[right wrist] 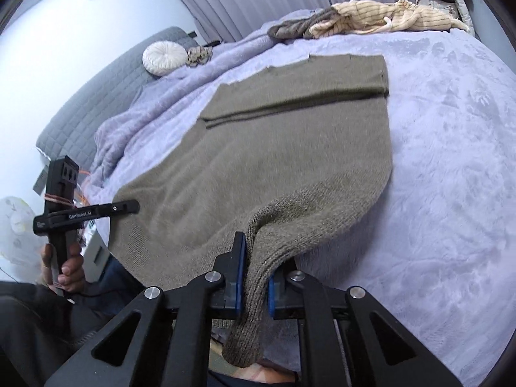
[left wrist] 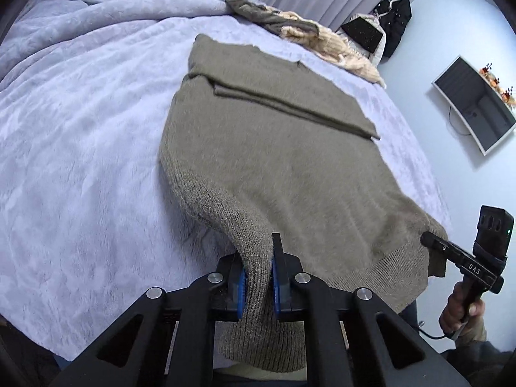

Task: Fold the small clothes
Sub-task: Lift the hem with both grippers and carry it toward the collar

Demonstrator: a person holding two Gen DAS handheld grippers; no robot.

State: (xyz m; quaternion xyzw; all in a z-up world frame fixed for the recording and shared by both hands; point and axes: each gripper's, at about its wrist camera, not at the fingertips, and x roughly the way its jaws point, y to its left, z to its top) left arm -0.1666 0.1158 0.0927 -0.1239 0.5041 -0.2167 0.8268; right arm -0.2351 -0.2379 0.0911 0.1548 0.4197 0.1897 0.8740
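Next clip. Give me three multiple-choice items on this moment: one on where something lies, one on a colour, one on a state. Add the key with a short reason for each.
1. Where does the striped cream garment lie?
A. at the far edge of the bed
B. under the sweater
C. on the floor

2. What colour is the sweater being folded?
A. red
B. olive-brown
C. black

3. What is the state of the two hand-held grippers?
A. both open above the bed
B. one shut, one open
C. both shut on the sweater's ribbed hem

Key:
1 A: the striped cream garment sits beyond the sweater, on the far part of the bed.
2 B: the knit is olive-brown in both views.
3 C: the left hand-held gripper and the right hand-held gripper each pinch hem fabric between their blue pads.
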